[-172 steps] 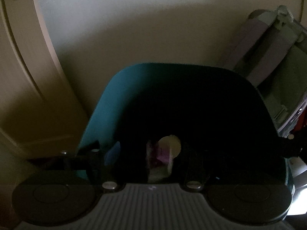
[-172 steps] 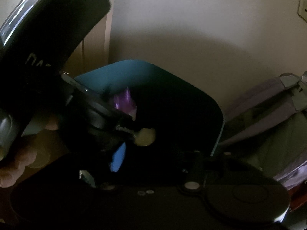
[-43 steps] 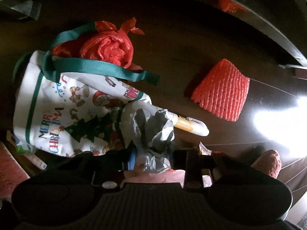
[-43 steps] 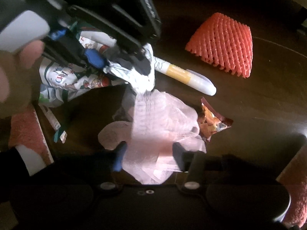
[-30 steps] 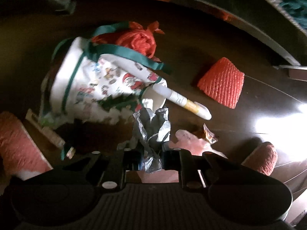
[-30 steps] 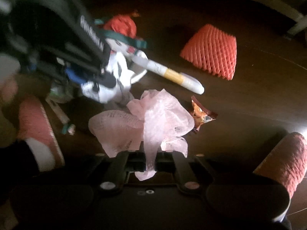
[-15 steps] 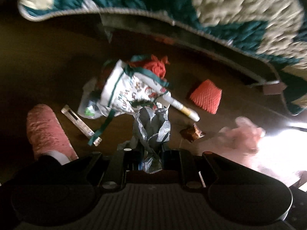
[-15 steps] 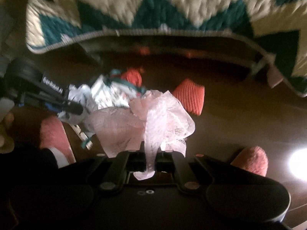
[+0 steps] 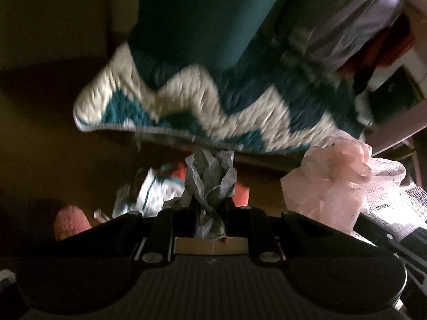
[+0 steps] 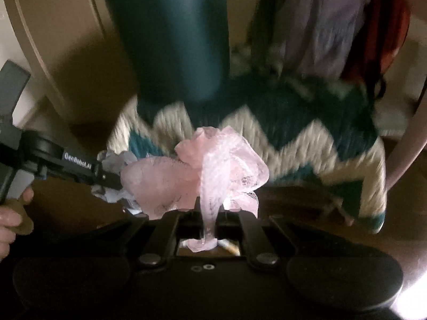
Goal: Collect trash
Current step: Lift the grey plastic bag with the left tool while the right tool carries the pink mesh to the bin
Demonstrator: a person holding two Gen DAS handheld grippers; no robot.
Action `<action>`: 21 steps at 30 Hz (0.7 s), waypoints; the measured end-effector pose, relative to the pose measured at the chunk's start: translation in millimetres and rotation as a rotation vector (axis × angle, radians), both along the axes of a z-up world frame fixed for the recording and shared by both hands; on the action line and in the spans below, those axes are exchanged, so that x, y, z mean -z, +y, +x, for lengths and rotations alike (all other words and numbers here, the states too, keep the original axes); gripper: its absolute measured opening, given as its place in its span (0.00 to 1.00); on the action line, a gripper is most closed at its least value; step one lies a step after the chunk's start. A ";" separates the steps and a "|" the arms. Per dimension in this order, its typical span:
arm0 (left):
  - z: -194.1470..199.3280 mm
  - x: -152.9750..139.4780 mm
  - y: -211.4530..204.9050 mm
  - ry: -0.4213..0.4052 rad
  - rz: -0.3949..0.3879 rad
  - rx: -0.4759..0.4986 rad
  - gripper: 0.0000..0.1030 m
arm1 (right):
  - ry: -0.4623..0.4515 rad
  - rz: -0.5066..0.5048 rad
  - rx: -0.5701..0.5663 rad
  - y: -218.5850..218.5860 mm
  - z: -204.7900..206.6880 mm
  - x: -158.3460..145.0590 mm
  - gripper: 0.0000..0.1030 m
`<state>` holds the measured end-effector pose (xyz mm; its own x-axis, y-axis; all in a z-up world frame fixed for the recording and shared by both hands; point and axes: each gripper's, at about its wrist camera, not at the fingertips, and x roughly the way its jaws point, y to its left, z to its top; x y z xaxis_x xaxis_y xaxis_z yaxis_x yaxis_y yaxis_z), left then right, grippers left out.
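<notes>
Grippers clamp trash: left gripper point(image 9: 207, 208) on grey wrapper point(image 9: 210, 178), right gripper point(image 10: 208, 214) on pink netting point(image 10: 202, 170); teal bin point(image 10: 173, 42) at twelve o'clock.

I am reading "GenRobot.AI" in white letters along the black arm of my left gripper point(image 10: 106, 177), seen from the right wrist. Nothing else is showing legible text.

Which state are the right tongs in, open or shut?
Shut: the right tongs pinch a strip of the pink lace ribbon, which hangs bunched above them.
</notes>
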<state>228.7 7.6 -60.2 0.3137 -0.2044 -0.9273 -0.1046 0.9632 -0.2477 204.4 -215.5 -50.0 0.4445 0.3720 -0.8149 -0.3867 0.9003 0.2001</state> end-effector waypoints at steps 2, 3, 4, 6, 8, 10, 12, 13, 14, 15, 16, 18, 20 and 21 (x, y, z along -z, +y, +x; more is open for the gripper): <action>0.6 -24.7 -0.7 -0.048 -0.002 -0.007 0.16 | -0.042 -0.001 0.004 1.8 1.9 -22.7 0.05; 1.9 -35.6 -0.4 -0.068 -0.007 -0.010 0.16 | -0.057 0.001 0.000 2.3 2.8 -32.7 0.05; 4.0 -47.2 -0.1 -0.088 -0.014 -0.010 0.16 | -0.076 0.003 -0.002 3.4 4.0 -42.8 0.05; 6.6 -69.3 -0.2 -0.121 -0.021 -0.003 0.16 | -0.120 0.006 -0.012 5.1 6.7 -62.9 0.05; 11.1 -92.6 -0.6 -0.155 -0.012 0.011 0.16 | -0.162 0.009 -0.013 8.2 8.5 -79.9 0.05; 16.0 -114.5 0.5 -0.199 -0.006 0.015 0.16 | -0.211 0.010 -0.025 12.1 12.8 -100.2 0.05; 21.8 -136.7 4.2 -0.244 -0.004 0.014 0.16 | -0.261 0.008 -0.034 15.6 18.5 -118.6 0.05; 24.9 -147.9 6.0 -0.267 -0.003 0.011 0.16 | -0.280 0.013 -0.035 16.9 22.4 -126.7 0.05; 27.7 -159.5 8.0 -0.290 -0.001 0.007 0.16 | -0.299 0.019 -0.036 18.4 26.9 -134.9 0.05; 31.3 -170.0 9.7 -0.311 0.000 0.006 0.16 | -0.315 0.022 -0.036 18.8 30.0 -142.0 0.05; 35.2 -181.4 11.3 -0.336 0.003 0.006 0.16 | -0.333 0.022 -0.035 21.0 34.7 -148.9 0.05; 41.5 -200.7 13.7 -0.374 0.012 0.005 0.16 | -0.363 0.026 -0.035 24.8 43.9 -160.5 0.05; 49.9 -219.1 15.3 -0.415 0.025 0.007 0.16 | -0.388 0.033 -0.035 29.6 55.2 -171.2 0.05; 53.9 -226.0 15.3 -0.431 0.035 0.007 0.16 | -0.400 0.030 -0.036 32.5 59.5 -175.3 0.05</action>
